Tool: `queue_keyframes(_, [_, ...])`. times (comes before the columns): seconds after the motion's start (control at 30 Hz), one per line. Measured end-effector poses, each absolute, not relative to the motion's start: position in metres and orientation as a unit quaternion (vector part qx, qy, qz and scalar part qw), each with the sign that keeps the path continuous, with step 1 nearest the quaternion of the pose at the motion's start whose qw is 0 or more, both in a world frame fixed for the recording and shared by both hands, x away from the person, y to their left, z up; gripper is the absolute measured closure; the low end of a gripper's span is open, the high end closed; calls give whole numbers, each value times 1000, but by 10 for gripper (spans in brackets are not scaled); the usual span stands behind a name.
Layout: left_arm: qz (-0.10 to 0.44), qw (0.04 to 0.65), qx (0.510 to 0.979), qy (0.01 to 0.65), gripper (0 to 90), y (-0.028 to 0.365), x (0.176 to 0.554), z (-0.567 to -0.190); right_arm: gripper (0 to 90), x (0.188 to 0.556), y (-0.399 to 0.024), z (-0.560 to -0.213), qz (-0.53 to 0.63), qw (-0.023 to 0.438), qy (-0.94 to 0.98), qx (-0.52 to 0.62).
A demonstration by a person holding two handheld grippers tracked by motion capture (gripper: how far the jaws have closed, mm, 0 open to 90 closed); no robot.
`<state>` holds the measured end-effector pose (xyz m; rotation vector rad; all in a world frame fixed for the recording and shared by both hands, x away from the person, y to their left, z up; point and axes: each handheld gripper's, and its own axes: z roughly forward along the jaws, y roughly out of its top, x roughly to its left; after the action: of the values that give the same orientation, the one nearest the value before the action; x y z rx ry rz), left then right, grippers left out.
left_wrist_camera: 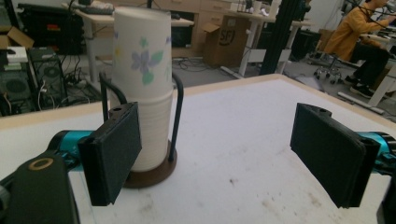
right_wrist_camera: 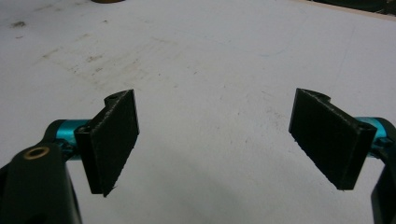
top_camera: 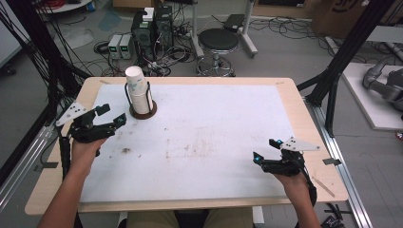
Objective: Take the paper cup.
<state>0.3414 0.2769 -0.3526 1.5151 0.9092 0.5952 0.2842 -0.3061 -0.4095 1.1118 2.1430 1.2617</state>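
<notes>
A stack of white paper cups (top_camera: 138, 95) with a flower print stands upright in a dark wire holder on a round brown base (top_camera: 143, 114), at the back left of the white table mat (top_camera: 199, 142). In the left gripper view the cup stack (left_wrist_camera: 142, 79) rises just beyond my left jaw pad. My left gripper (top_camera: 112, 115) is open, a short way left of the holder, with nothing between its jaws. My right gripper (top_camera: 266, 149) is open too, low over the mat near the front right; its own view shows bare stained mat (right_wrist_camera: 215, 93) between the pads.
The mat lies on a wooden table (top_camera: 304, 123). Behind the table stand computer towers (top_camera: 152, 31) with cables and a round black stool (top_camera: 217, 42). Black frame posts (top_camera: 332, 80) flank the table. A seated person (left_wrist_camera: 359, 42) is far off in the left gripper view.
</notes>
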Motion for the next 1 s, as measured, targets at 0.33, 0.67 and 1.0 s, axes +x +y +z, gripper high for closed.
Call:
queue_keyframes(0.33, [256,596,654,389,172,275,374,-322,161,283,-309,-408,458,209,766,401])
queue_keyframes(0.67, [254,579,663,401,175,269,420,-303,161,283,-309,-409,457,204,767,401])
queue_keyframes(1.0, [259,555,674,413,182,257,457,-298,161,283,-311,-410,458,201,767,403])
